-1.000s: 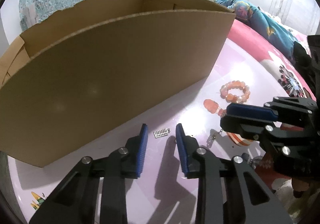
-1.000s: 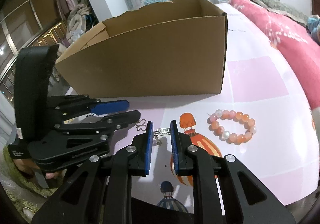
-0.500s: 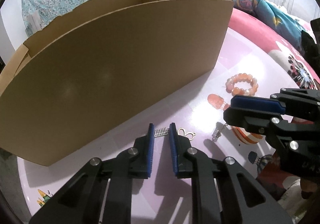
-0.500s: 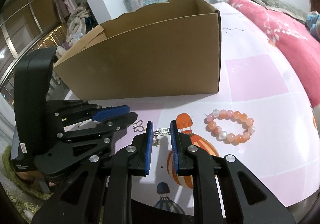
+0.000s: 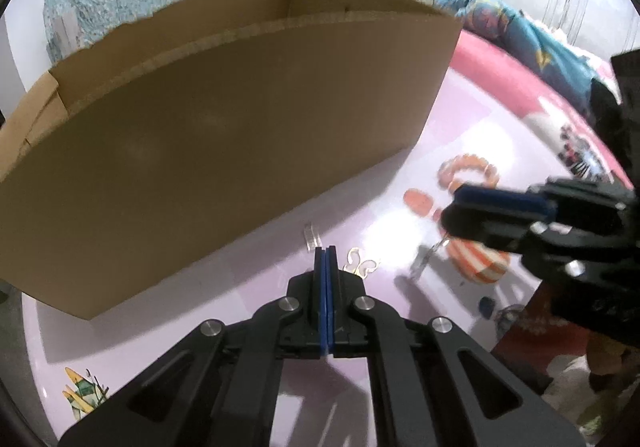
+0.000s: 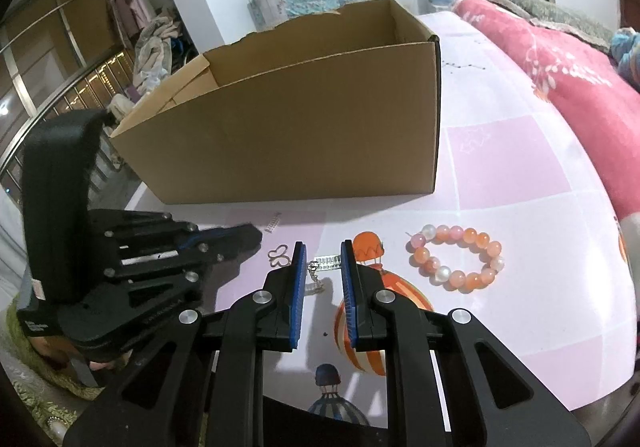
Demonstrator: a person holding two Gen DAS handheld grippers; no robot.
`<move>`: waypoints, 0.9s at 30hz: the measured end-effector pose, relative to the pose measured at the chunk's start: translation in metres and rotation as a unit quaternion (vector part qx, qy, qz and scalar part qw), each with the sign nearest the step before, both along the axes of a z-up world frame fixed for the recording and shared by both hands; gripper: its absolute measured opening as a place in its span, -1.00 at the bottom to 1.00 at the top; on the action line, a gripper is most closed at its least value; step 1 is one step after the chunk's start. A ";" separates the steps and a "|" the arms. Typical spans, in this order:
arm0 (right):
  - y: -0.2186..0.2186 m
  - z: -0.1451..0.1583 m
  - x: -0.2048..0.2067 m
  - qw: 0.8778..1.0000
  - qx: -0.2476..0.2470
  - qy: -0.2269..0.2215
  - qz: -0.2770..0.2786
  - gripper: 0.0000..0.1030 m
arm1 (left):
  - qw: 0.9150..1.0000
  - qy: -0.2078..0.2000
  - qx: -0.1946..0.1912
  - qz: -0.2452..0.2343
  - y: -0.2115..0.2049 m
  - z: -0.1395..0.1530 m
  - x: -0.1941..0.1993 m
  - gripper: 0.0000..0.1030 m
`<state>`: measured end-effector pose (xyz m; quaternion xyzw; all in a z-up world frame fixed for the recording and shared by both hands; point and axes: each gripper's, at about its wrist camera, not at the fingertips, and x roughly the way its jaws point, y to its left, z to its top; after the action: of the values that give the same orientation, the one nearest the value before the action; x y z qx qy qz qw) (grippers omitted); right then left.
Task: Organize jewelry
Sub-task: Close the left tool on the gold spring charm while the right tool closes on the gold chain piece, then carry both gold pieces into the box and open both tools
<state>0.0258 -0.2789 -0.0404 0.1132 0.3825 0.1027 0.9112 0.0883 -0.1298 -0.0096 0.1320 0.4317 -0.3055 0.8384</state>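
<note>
From the left wrist, the left gripper [image 5: 326,249] has its blue pads pressed flat together with nothing visibly caught; the small silver comb-like clasp [image 5: 311,236] lies just ahead of the tips, beside the open brown cardboard box [image 5: 240,127]. A gold butterfly-shaped charm [image 5: 362,265] lies just right of them. I judge this pinch a miss, so reopening and straddling the clasp seems wise.

From the right wrist, the right gripper [image 6: 323,259] is narrowly parted around a silver bar pendant on a chain [image 6: 329,262]; whether the pads press it, I cannot tell. The orange-and-pink beaded bracelet [image 6: 456,261] waits on the pink tablecloth [image 6: 520,319].

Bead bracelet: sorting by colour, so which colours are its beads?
Orange, pink and white beads on the bracelet; clearest from the right wrist.
</note>
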 end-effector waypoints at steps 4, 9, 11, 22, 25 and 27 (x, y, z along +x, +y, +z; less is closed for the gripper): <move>0.001 0.000 0.001 1.000 0.001 -0.001 0.002 -0.70 | 1.000 -0.013 0.012 -0.003 -0.004 -0.001 0.004 -0.99; 0.002 0.001 0.002 1.000 0.001 -0.002 0.006 -0.70 | 1.000 -0.007 0.013 0.000 -0.009 -0.005 0.015 -0.84; 0.000 0.001 0.003 1.000 0.003 -0.001 0.007 -0.70 | 1.000 -0.005 0.015 0.001 -0.011 -0.006 0.018 -0.75; -0.005 -0.002 0.007 1.000 0.010 0.000 0.006 -0.70 | 1.000 -0.006 0.030 0.005 -0.013 -0.012 0.017 -0.77; -0.006 -0.002 0.007 1.000 0.011 -0.001 0.006 -0.70 | 0.999 -0.015 0.039 0.003 -0.019 -0.013 0.015 -0.92; -0.007 -0.002 0.006 1.000 0.011 -0.002 0.004 -0.70 | 0.999 -0.022 0.043 -0.002 -0.022 -0.013 0.013 -0.92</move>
<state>0.0321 -0.2854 -0.0423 0.1213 0.3804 0.1110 0.9101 0.1015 -0.1514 -0.0230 0.1757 0.4257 -0.2853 0.8405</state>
